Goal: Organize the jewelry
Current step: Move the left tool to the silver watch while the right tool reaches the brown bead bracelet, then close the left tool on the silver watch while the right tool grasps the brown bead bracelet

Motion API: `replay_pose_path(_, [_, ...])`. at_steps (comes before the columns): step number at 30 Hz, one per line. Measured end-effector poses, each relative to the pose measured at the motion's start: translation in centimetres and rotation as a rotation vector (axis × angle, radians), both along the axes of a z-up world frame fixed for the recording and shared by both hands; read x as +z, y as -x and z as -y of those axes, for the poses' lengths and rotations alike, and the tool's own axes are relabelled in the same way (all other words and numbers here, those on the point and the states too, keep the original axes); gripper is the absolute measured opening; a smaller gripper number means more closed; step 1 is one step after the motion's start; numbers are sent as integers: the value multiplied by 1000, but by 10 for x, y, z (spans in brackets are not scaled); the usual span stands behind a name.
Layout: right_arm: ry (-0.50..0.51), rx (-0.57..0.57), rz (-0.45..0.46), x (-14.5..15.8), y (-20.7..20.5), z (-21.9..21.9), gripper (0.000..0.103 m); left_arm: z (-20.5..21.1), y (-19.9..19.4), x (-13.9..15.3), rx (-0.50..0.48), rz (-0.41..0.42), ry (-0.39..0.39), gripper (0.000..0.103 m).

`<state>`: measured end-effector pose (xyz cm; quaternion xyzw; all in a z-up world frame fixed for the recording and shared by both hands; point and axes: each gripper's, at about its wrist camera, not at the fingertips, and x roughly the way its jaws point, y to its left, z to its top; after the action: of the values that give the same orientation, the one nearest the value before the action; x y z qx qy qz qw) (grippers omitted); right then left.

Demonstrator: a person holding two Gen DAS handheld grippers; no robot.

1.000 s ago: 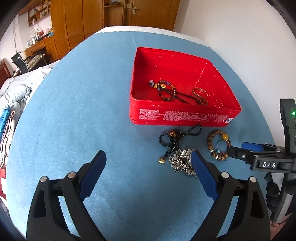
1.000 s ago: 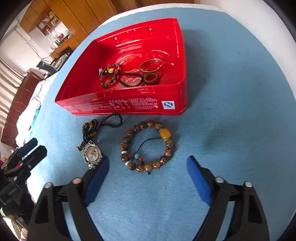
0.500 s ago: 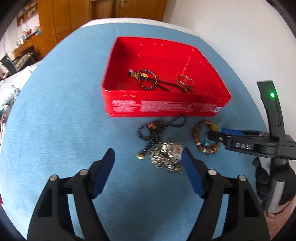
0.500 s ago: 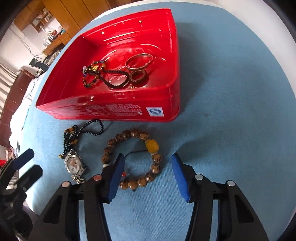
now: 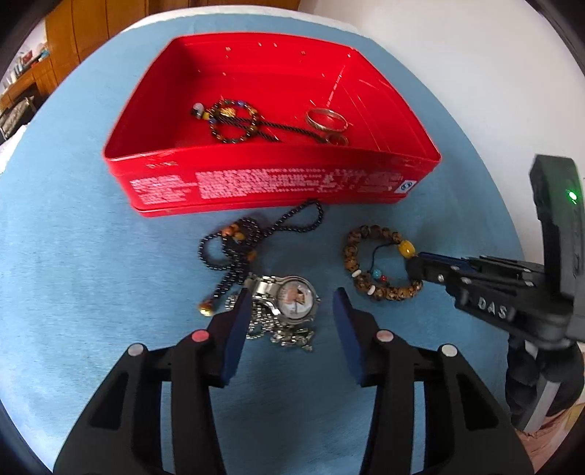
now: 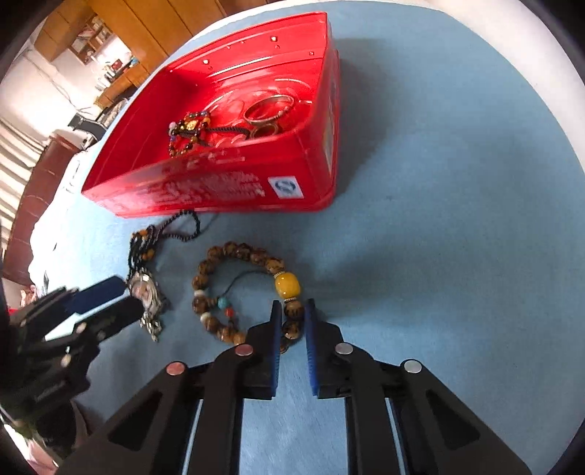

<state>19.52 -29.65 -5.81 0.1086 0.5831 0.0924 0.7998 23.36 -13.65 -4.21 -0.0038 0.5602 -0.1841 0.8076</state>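
Observation:
A red tin box [image 5: 278, 190] [image 6: 219, 190] on the blue cloth holds a beaded bracelet [image 5: 234, 122] and metal bangles [image 5: 325, 120]. In front of it lie a black bead necklace [image 5: 237, 248], a silver watch with chain [image 5: 292, 299] and a brown bead bracelet with a yellow bead [image 5: 380, 266] [image 6: 237, 288]. My left gripper [image 5: 292, 307] is open, its fingers either side of the watch. My right gripper [image 6: 292, 318] is shut on the brown bead bracelet's near side, which still rests on the cloth.
The blue cloth [image 6: 457, 219] covers a round table; its edge curves close on the right in both views. A white wall stands behind on the right. Wooden cabinets [image 6: 146, 22] stand far left.
My right gripper moved forward and closed on the brown bracelet. My left gripper moved forward and narrowed, bringing its fingers around the watch.

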Motion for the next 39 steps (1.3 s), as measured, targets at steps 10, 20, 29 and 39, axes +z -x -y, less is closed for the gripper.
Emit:
replay_pose_path(10, [-25,8,-3,1,12,3,12,9,-1,0,16,47,-71,16])
replay_pose_path(20, [-16,-1,-8,0,7,-2,12,12,-12,-3,8,50,-52,24])
replay_pose_path(29, [-26,-9,-12,0,6,-1,12,5,-18,-3,23,55,0,11])
replay_pose_path(39, [-28,-16,-14,0,7,-1,13,-14,12,15,-35,30,92,0])
